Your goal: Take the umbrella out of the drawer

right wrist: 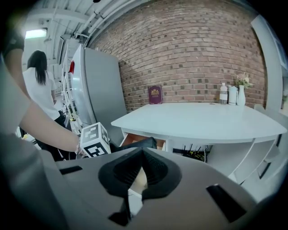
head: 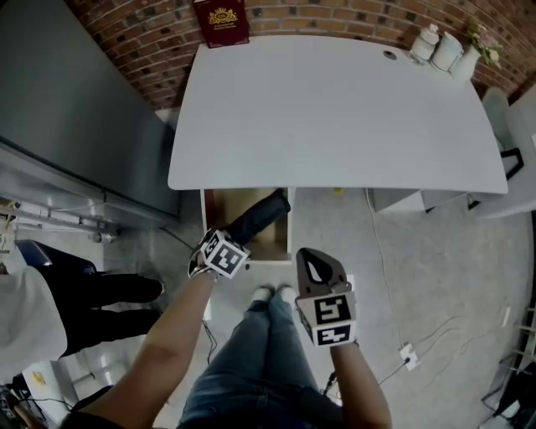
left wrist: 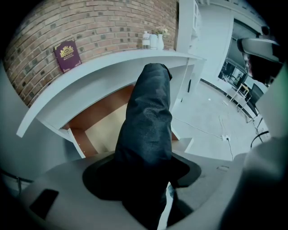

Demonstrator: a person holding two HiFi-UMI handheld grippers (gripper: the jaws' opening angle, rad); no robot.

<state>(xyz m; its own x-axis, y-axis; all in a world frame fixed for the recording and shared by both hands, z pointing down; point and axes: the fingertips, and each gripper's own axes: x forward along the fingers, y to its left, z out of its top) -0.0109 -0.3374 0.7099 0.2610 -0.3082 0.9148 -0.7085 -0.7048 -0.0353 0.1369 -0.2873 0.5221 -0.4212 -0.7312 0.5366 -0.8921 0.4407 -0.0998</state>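
Note:
The black folded umbrella [head: 258, 218] slants up out of the open wooden drawer [head: 224, 209] under the white table [head: 335, 109]. My left gripper [head: 234, 239] is shut on the umbrella's near end. In the left gripper view the umbrella [left wrist: 148, 117] fills the space between the jaws and points toward the drawer [left wrist: 101, 123]. My right gripper [head: 316, 268] hangs to the right of the drawer above the floor, shut, with nothing in it. The right gripper view shows its pads [right wrist: 155, 168] meeting at the tip, with the left gripper [right wrist: 94, 140] and the umbrella [right wrist: 137, 143] beyond.
A maroon book [head: 221, 21] leans on the brick wall at the table's back. Bottles and a vase [head: 448, 49] stand at the far right corner. A grey cabinet [head: 67, 109] is to the left, with a person [head: 33, 310] beside it. A cable and socket [head: 408, 356] lie on the floor.

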